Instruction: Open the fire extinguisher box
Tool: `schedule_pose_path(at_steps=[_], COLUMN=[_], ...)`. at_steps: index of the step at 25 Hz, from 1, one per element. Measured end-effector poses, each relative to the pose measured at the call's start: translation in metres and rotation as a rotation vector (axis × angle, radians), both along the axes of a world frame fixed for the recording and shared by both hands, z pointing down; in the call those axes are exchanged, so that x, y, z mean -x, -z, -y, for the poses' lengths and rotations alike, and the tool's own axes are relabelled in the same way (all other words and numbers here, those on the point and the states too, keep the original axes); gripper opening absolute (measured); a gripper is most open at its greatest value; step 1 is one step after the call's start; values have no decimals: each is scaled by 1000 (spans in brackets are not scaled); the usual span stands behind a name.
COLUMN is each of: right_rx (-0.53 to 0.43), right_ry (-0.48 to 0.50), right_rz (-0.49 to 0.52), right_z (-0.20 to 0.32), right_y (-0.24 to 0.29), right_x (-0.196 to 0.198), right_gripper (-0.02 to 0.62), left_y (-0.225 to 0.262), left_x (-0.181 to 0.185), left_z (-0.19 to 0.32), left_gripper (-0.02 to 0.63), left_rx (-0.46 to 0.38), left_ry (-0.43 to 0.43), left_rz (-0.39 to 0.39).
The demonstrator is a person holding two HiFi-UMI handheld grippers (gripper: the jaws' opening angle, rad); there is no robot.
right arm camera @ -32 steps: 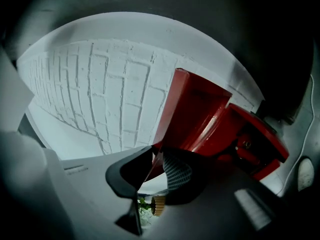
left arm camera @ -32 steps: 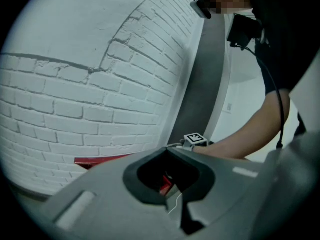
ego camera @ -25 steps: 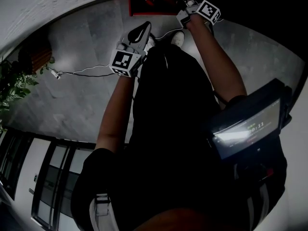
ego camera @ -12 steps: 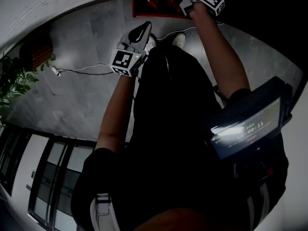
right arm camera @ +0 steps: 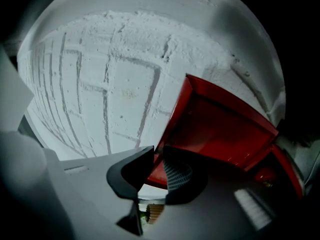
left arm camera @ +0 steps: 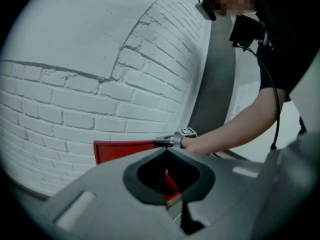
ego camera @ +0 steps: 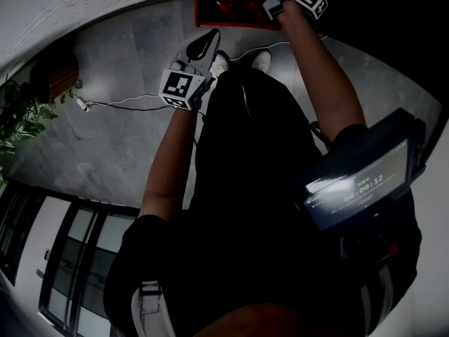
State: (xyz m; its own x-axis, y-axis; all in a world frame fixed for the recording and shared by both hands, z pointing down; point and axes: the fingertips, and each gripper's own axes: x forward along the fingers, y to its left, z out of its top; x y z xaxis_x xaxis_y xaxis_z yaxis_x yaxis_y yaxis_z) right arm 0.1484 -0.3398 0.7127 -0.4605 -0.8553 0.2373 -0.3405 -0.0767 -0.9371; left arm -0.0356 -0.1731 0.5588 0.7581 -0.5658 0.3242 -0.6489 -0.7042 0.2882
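Slip risk: R gripper pinches red lid edge, jaws opening.
I may lose it and lid falls back shut; L gripper, jaws together, empty, too far to help.

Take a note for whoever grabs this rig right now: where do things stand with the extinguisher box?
Right claw: clamped on the free edge of the red door, jaws starting to open.
Left claw: shut, empty, held back from the box.
Fire extinguisher box: against the brick wall.
Done: door partly swung open.
Left: swing it fully open, let go.
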Motion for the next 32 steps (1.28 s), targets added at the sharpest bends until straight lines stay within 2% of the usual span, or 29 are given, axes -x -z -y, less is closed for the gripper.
schedule_pose_path(at_steps=[3,6,10,12,15,20,24,28,32], right_rx=[14,24,-20,-67,-144,-341,-464,-578,-691], right_ry=[34,74,165,229,324,425,503,546,556], right_rz=[-85,-125,-152,-184,-242,-414,-539,-685,-740], right_z=[-4,-13,-35,-48,-70,-113,-129,-144,-172], right_y=[0,-1,19,38,72,150,182,213,285], right_x=[-2,2,21,35,58,91,117,135,142], right_gripper=[74,97,76,44,31,8,8,8,6], left_y=[9,14,18,21,29,55,62,77,126], left_x=[-1,-1,-2,-3,-3,-3,0,4,-5], left_z=[3,6,3,2,-3,-18,-8,-2,-21], left_gripper=[0,0,0,0,0,0,0,0,0], left_rx=[-14,-26,-32,-35,-43,-69,-96,-138,-192], left_ry=[-3,-12,-19,-29,-44,-74,-88,-101,-148], left_rz=[-7,-10,-18,-21,-24,-29,-35,-57,-99])
